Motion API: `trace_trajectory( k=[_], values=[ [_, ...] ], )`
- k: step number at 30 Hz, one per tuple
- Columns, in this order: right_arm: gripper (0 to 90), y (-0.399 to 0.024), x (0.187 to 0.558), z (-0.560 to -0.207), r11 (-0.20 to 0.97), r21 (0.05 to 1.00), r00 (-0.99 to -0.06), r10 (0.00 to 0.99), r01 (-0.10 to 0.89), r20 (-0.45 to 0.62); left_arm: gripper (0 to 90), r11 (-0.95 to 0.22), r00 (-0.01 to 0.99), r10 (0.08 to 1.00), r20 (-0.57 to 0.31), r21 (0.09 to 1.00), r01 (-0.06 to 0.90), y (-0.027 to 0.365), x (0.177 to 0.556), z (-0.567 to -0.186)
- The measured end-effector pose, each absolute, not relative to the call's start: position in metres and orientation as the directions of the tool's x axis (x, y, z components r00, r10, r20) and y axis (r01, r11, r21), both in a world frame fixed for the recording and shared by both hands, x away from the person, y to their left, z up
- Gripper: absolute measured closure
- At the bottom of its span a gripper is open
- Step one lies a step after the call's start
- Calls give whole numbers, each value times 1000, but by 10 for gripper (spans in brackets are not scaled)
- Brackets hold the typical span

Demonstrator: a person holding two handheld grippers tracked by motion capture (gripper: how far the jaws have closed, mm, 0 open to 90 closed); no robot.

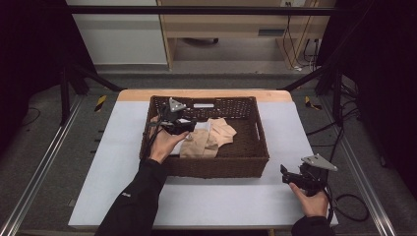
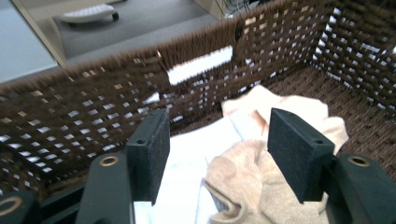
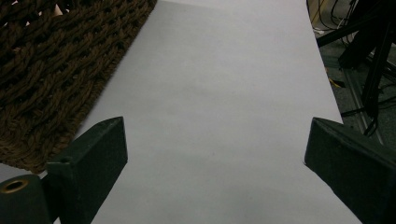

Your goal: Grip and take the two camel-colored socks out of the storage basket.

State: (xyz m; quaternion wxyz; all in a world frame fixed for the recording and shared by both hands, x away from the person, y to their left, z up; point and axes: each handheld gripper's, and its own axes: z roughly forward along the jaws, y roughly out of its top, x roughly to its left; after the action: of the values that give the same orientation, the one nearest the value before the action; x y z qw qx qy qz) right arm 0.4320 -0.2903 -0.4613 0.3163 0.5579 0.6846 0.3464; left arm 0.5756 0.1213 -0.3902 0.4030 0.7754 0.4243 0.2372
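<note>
Left gripper (image 2: 217,154) inside the brown wicker basket (image 1: 211,167), jaws spread, nothing pinched; beige cloth (image 2: 261,182) and white cloth (image 2: 187,163) lie just below and ahead between the jaws. Right gripper (image 3: 215,154) spread wide over bare table (image 3: 219,93), basket at its left.

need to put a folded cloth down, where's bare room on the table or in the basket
The white table top is bare in front of the wicker basket, between the two forearms, and in strips left and right of it. Inside, the right half of the basket floor is free. The left half is crowded: beige garment, white cloth and left gripper.
</note>
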Motion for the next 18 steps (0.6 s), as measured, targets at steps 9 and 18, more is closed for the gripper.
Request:
trace_trajectory(
  k=[9,18],
  values=[
    [59,-290,432,-462,140,827,-173,983,545,-52,396,-372,544,839,32,762,529,113,579,-412],
    [59,-290,433,-462,141,826,-173,984,546,-53,421,-435,550,832,70,699,568,106,580,-424]
  ],
)
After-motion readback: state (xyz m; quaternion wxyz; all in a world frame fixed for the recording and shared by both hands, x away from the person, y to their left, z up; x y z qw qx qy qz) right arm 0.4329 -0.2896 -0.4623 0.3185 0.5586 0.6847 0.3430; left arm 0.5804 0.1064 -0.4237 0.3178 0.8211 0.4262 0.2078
